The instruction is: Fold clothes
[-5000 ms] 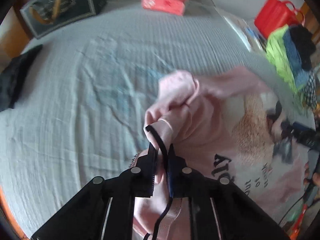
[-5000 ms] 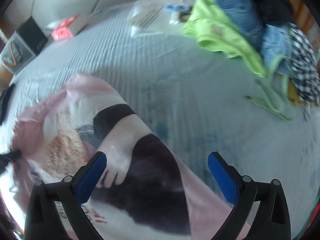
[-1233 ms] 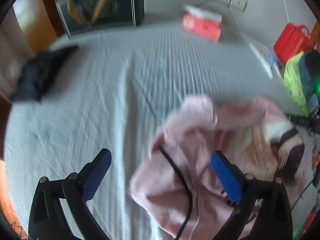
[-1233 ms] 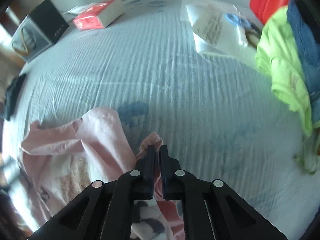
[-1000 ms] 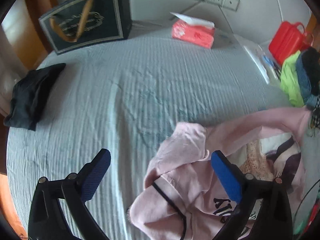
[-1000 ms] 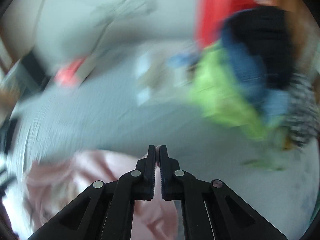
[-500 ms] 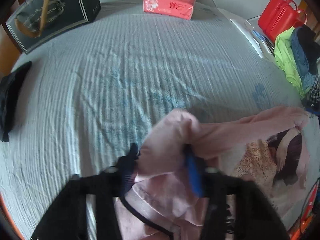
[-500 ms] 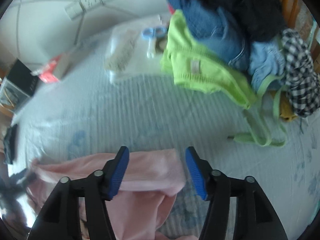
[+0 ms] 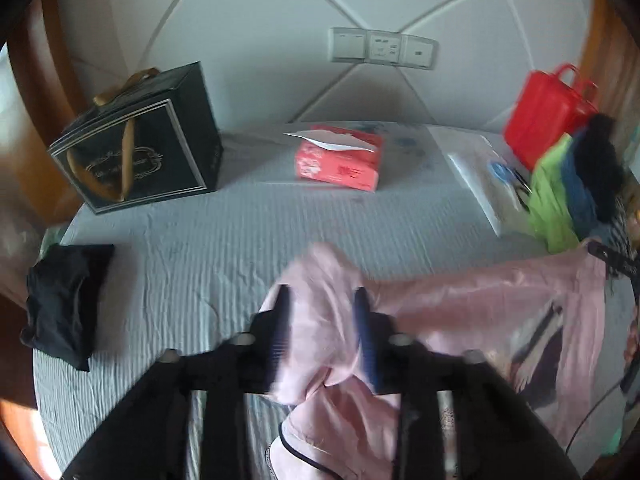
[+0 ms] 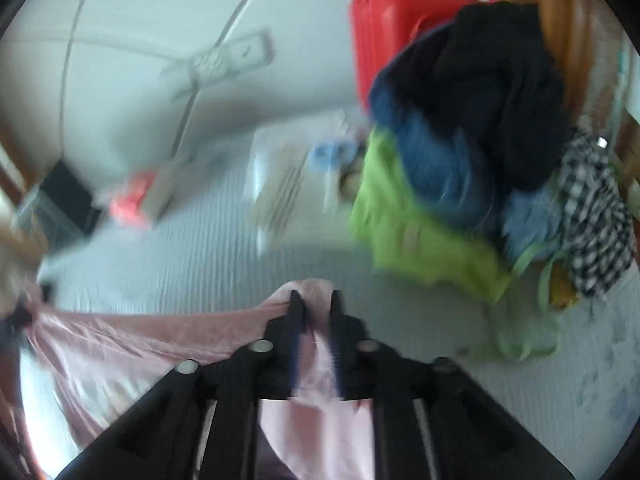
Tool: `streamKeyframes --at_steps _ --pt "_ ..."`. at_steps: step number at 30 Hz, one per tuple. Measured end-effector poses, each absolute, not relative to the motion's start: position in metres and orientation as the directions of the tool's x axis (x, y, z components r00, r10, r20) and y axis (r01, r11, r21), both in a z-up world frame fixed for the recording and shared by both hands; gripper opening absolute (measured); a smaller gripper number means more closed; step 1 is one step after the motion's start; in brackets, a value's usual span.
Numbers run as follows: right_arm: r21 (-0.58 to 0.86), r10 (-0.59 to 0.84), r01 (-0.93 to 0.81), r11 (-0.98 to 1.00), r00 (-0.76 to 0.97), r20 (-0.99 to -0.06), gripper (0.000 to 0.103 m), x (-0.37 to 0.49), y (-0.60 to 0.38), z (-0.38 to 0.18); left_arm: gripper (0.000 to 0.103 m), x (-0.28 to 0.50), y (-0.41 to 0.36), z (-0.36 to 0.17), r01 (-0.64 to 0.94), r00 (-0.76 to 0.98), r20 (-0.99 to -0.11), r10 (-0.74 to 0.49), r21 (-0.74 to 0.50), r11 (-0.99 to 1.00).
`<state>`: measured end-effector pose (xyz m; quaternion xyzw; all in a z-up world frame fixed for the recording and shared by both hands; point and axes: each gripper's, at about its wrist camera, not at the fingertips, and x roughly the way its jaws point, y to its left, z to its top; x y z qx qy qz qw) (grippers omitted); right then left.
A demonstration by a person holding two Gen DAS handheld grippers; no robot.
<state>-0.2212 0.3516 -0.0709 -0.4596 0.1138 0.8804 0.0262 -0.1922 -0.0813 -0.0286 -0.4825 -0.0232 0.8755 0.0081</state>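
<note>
Holding the pink shirt (image 9: 472, 304) at two ends, I have it stretched as a band across the near part of the striped bedsheet (image 9: 240, 232). A bunch of its fabric sits between the fingers of my left gripper (image 9: 322, 320), which are closed in on it but with a visible gap filled by cloth. From there the shirt runs off to the right, its printed figure showing on the lower right part, and more of it hangs crumpled below the gripper.

In the right wrist view the pink shirt (image 10: 168, 332) comes in from the left edge and ends in a fold pinched by my right gripper (image 10: 316, 312), fingers nearly together on the cloth; the rest drops beneath the gripper.

Beyond the shirt, at the right of the bed, lies a pile of clothes (image 10: 460, 184) in green, blue, black and check, with a red case (image 9: 548, 108) behind it. A red tissue box (image 9: 340, 160) and a black gift bag (image 9: 140, 140) stand near the headboard, and a folded black garment (image 9: 60, 300) rests at the left, well apart from the shirt.
</note>
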Motion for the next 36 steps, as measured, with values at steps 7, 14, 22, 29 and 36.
streamKeyframes --at_steps 7,14,22,29,36 --pt "0.192 -0.095 -0.126 -0.973 -0.542 -0.835 0.048 -0.169 0.363 -0.064 0.1 -0.161 -0.091 -0.036 0.012 -0.488 -0.87 0.071 -0.088 -0.996" --pt "0.136 -0.051 -0.194 -0.972 -0.391 -0.919 0.055 -0.069 0.385 -0.119 0.1 -0.076 -0.093 -0.09 0.036 -0.382 -0.924 0.023 -0.04 -0.999" --pt "0.121 -0.02 -0.282 -0.952 -0.336 -0.941 0.044 0.012 0.42 -0.143 0.1 0.0 -0.081 -0.124 0.023 -0.364 -0.931 0.033 -0.045 -0.999" --pt "0.131 -0.032 -0.262 -0.956 -0.352 -0.935 0.041 0.03 0.429 -0.149 0.09 0.028 -0.075 -0.151 0.021 -0.361 -0.933 -0.008 0.0 -1.0" --pt "0.144 -0.052 -0.237 -0.961 -0.357 -0.933 0.041 0.013 0.423 -0.163 0.049 0.011 -0.048 -0.168 0.047 -0.369 -0.928 0.046 -0.068 -0.997"
